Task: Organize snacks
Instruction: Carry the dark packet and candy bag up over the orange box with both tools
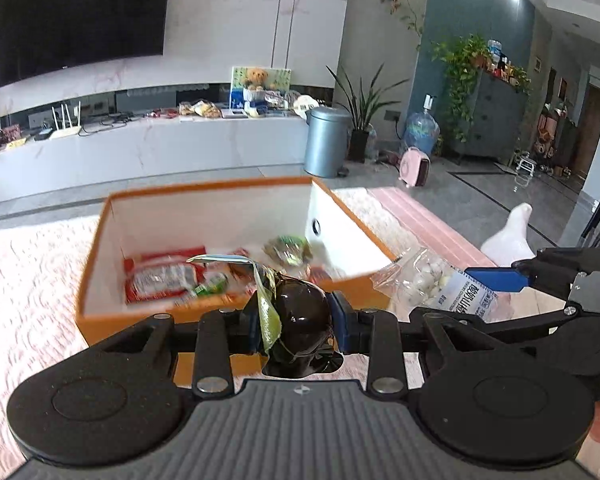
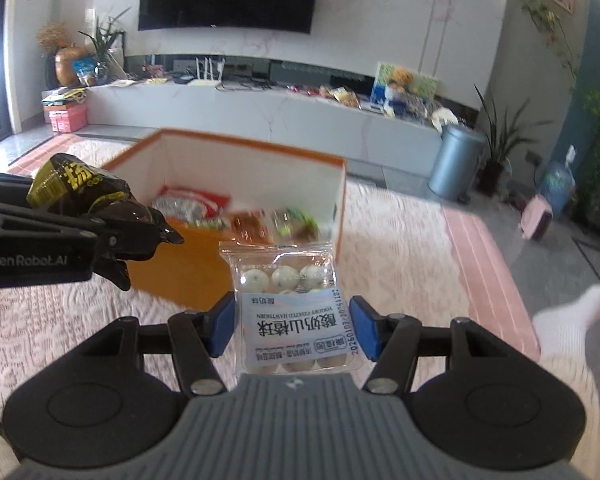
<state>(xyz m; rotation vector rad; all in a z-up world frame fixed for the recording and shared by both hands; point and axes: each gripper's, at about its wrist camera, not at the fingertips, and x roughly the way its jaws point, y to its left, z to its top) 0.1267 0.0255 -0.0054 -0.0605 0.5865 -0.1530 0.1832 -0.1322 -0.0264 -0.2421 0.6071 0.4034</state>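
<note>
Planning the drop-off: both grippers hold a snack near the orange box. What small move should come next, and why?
Probably carry both forward over the orange box before releasing. The left gripper clamps a dark glossy packet and the right gripper a clear bag of white balls; both sit short of the box's near wall, and other snacks already lie inside.
</note>
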